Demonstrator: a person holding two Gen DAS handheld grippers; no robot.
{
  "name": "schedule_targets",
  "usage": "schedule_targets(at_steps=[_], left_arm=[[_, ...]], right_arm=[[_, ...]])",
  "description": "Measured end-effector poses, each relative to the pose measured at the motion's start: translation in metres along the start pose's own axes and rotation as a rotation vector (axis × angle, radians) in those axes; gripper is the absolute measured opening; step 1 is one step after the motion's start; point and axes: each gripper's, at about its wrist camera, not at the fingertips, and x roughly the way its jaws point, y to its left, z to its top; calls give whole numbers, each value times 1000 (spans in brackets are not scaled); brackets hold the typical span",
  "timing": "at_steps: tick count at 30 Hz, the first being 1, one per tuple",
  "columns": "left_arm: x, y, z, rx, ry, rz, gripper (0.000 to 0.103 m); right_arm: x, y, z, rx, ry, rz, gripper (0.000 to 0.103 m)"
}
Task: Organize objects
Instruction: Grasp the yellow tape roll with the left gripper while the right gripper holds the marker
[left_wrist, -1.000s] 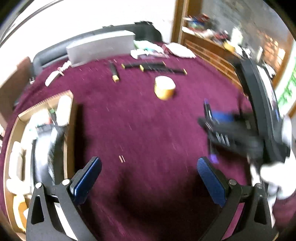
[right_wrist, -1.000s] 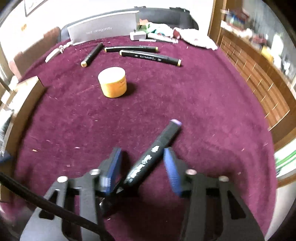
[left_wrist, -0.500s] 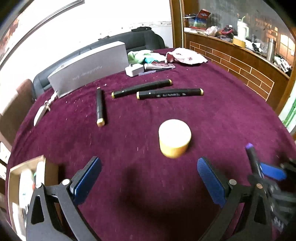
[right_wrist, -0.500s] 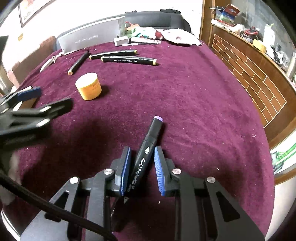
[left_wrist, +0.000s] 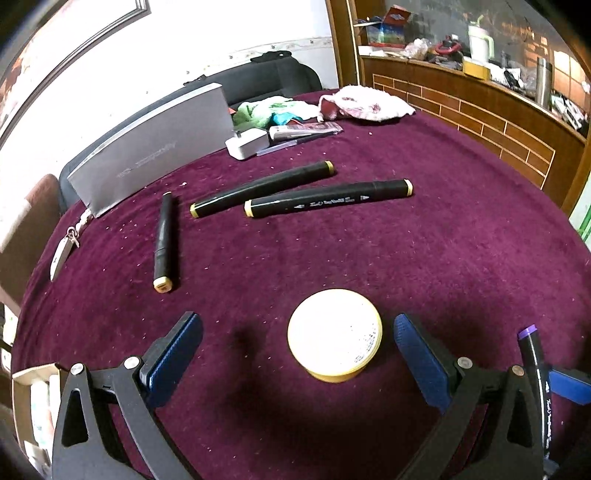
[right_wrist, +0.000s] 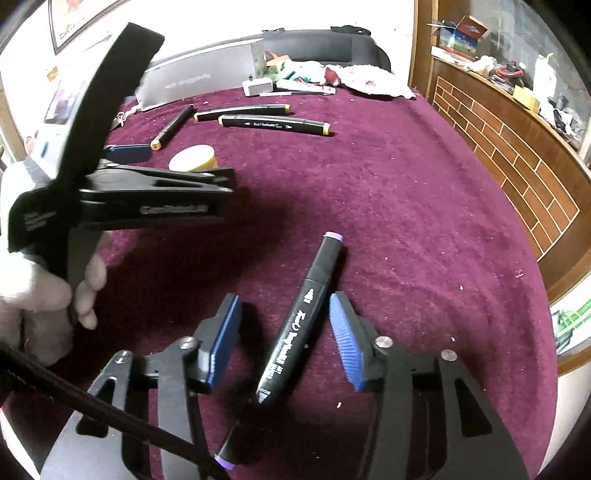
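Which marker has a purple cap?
The marker lying between the right gripper pads, jaws just opened off it. The three far markers have yellow end caps.

- The left wrist view looks steeply down over its own fingers, close above the yellow tub (left_wrist: 335, 345) on the purple cloth (left_wrist: 461, 258).
- The right wrist view sits beside it, close over the purple-capped marker (right_wrist: 303, 321).
- Both share the tub (right_wrist: 192, 158), that marker (left_wrist: 535, 363) and the three black markers (left_wrist: 327, 198) beyond.

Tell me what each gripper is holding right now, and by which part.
Nothing is held. The right gripper has just opened; the purple-capped marker lies between its pads. The left gripper is open around the yellow tub.
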Motion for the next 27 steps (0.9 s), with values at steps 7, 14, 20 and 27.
schedule_targets(at_steps=[7, 14, 20, 27], left_arm=[[6, -4, 2, 17, 26, -9, 100], [10, 2, 3, -18, 44, -45, 100], [12, 5, 3, -34, 52, -64, 100], [15, 8, 3, -61, 66, -92, 100]], right_arm=[[1, 3, 0, -9, 3, -6, 55], [2, 5, 1, -21, 7, -12, 59], [3, 8, 1, -31, 12, -16, 64], [3, 11, 0, -38, 16, -15, 69]])
